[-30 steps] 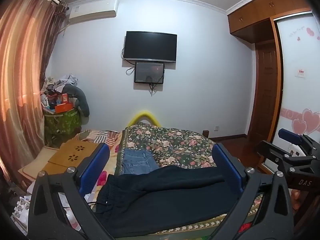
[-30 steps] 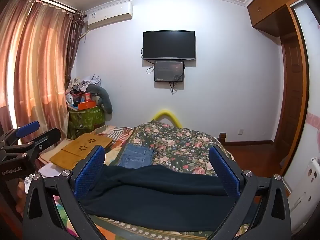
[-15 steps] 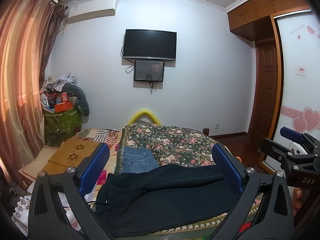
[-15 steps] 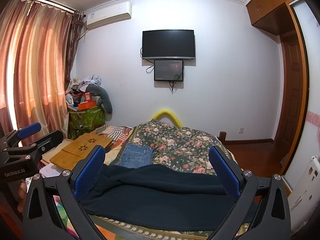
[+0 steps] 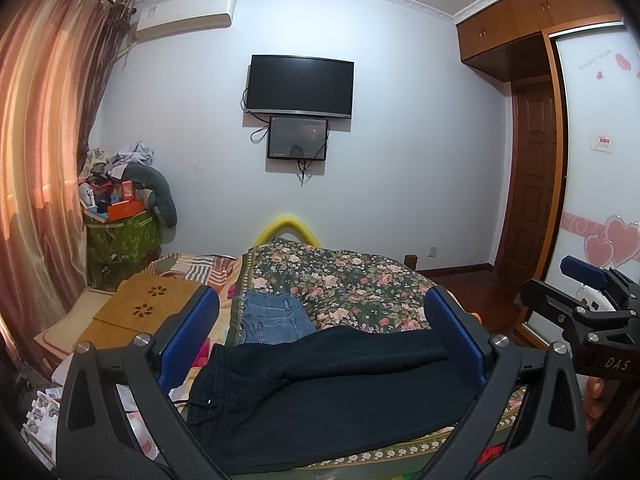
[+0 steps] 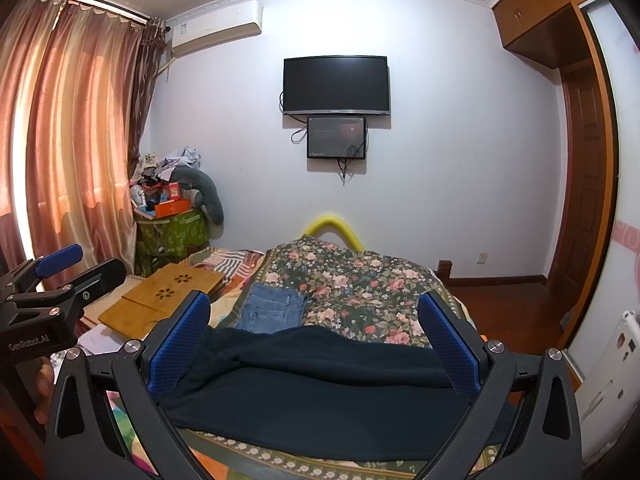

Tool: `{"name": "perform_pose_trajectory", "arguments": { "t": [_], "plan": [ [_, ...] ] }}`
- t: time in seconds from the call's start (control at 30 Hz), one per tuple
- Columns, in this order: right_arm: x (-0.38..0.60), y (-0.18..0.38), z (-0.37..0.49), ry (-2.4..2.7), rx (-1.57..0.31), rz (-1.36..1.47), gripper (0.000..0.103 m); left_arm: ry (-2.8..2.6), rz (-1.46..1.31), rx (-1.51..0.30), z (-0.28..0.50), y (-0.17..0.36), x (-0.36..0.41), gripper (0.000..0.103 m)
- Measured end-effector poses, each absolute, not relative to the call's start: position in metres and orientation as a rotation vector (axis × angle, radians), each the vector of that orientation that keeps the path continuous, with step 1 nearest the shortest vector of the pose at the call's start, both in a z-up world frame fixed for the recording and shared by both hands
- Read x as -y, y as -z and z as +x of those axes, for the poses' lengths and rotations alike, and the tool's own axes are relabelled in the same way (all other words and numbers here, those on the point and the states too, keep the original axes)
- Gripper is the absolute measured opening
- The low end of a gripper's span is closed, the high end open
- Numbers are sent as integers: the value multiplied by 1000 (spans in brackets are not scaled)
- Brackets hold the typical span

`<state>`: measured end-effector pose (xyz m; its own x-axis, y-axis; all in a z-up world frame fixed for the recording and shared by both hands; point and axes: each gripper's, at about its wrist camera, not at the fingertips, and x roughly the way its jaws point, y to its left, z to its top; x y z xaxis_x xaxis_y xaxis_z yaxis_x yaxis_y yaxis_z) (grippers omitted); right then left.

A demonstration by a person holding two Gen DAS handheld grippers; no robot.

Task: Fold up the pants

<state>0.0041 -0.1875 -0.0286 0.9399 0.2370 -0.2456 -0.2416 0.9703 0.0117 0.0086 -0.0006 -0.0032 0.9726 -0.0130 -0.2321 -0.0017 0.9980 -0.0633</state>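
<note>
The dark pants (image 5: 320, 392) lie spread sideways across the near end of the bed (image 5: 360, 284), on the floral bedspread (image 5: 344, 276), with the waistband toward the left and the legs running right. The left tongs (image 5: 320, 344) stand wide open, holding nothing, raised above the near part of the pants; in the left wrist view the cloth fills the gap between the two blue pads (image 5: 188, 336). The right tongs (image 6: 316, 344) are likewise spread wide and empty, above the same garment, whose dark cloth (image 6: 320, 396) shows between and below their fingers. Neither pair touches the pants as far as the views show. Folded blue jeans (image 5: 276, 318) lie just behind the pants on the bed. A wooden lap tray (image 5: 144, 308) rests to the left.
</note>
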Motion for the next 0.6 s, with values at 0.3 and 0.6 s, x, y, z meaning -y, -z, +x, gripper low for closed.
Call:
{"name": "perform_pose_trajectory", "arguments": {
  "t": [0.3, 0.6],
  "plan": [
    [189, 29, 4, -244, -250, -16, 103, -6, -73, -238, 12, 1, -3, 103],
    [190, 31, 4, -245, -253, -21, 103, -3, -75, -245, 16, 4, -4, 103]
  ]
}}
